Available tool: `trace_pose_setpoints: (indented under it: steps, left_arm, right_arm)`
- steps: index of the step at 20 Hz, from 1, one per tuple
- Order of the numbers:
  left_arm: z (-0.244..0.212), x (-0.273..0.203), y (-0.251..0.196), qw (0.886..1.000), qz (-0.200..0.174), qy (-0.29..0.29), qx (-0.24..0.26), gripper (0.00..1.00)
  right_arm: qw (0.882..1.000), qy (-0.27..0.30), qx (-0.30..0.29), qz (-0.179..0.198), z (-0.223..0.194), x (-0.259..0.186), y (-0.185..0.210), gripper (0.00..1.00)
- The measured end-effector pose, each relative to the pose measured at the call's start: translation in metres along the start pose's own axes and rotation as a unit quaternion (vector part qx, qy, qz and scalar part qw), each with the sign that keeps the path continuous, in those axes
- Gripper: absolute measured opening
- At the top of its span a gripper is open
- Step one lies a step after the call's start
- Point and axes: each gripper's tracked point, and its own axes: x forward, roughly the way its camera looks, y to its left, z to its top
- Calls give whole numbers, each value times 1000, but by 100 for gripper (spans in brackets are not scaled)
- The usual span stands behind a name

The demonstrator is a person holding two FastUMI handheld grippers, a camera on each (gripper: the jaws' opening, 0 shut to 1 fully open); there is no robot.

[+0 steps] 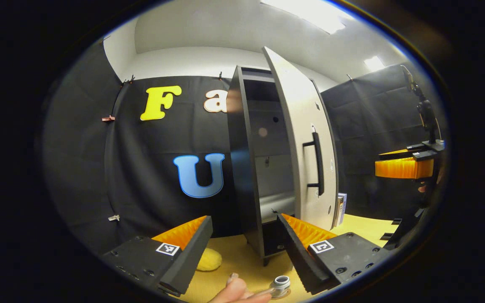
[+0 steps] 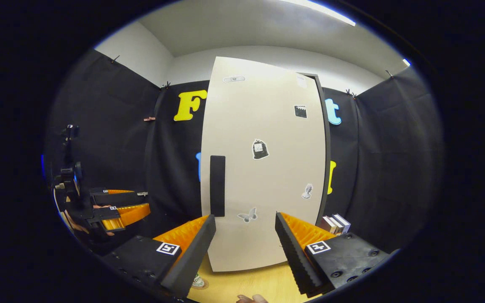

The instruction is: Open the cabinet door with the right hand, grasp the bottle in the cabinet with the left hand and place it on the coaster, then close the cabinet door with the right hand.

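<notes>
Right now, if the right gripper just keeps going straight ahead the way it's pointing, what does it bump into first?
Most likely the pale cabinet door, which faces the open right gripper squarely, with its dark handle slightly left of that line. Nothing shows between them, though depth is hard to judge.

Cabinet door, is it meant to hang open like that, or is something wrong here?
Nothing looks damaged or spilled. The cabinet door just stands swung open, with its handle intact. The bottle sits low on the yellow table beside a hand.

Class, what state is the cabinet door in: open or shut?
Open: the cabinet door stands swung out from the cabinet, showing its dark inside.
</notes>
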Motion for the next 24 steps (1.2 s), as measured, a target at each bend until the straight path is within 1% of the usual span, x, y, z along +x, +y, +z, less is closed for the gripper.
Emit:
trace_pose_setpoints:
  steps: [3, 5, 12, 15, 24]
  left_arm:
    - [1, 2, -11, 1000, -18, -4, -8, 96]
    - [3, 3, -19, 1000, -27, -8, -11, 96]
    - [12, 7, -32, 999, -32, -19, -6, 96]
    - [12, 8, -38, 999, -37, -17, -9, 96]
    - [18, 4, -40, 999, -31, -24, 4, 96]
  right_arm:
    - [1000, -3, -1, -24, 4, -10, -9, 93]
    - [999, -2, 3, -32, 4, -14, -12, 93]
    - [999, 9, 2, -50, -1, -23, -24, 93]
    - [999, 11, 2, -50, -1, -21, -27, 93]
    - [999, 14, -1, -43, -2, -9, -35, 93]
